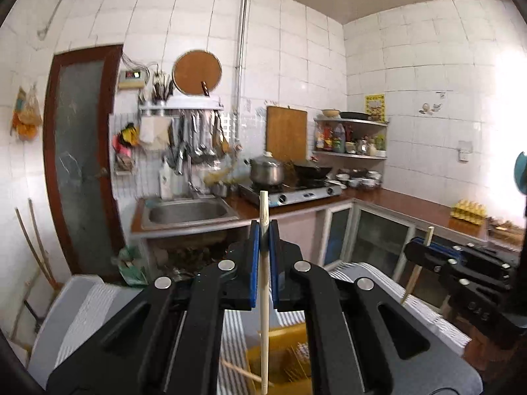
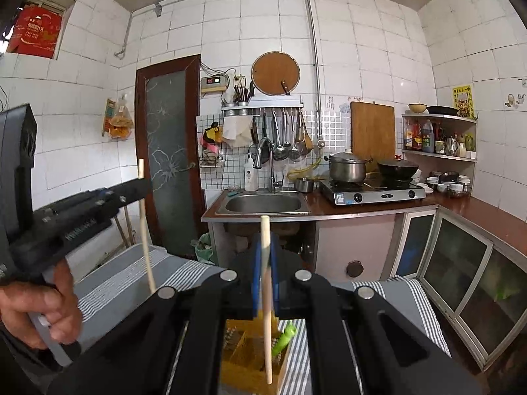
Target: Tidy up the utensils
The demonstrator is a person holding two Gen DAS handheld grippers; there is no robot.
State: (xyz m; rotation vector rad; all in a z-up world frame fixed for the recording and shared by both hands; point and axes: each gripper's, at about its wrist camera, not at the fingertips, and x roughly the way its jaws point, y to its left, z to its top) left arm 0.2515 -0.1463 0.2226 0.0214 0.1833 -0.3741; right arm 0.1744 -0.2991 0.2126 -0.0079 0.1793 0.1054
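Observation:
My left gripper (image 1: 263, 235) is shut on a pale wooden chopstick (image 1: 263, 312) that stands upright between its blue pads. My right gripper (image 2: 265, 250) is likewise shut on a second upright chopstick (image 2: 267, 329). Both hang above a wooden utensil box (image 2: 245, 358) with compartments, seen also as the yellow box (image 1: 283, 358) in the left wrist view. A green utensil (image 2: 286, 335) sticks out of the box. Each view shows the other tool: the right gripper (image 1: 425, 250) at the right edge, and the left gripper (image 2: 142, 187) at the left, with a hand (image 2: 36, 309) on its handle.
The box stands on a grey and white striped cloth (image 2: 131, 276). Beyond it are a steel sink (image 2: 263, 204), a gas stove (image 2: 372, 192) with a pot (image 2: 347, 166) and a wok (image 2: 397, 168), a brown counter (image 2: 487, 210) and a wall rack of ladles (image 2: 283, 138). A door (image 2: 169, 151) is at the left.

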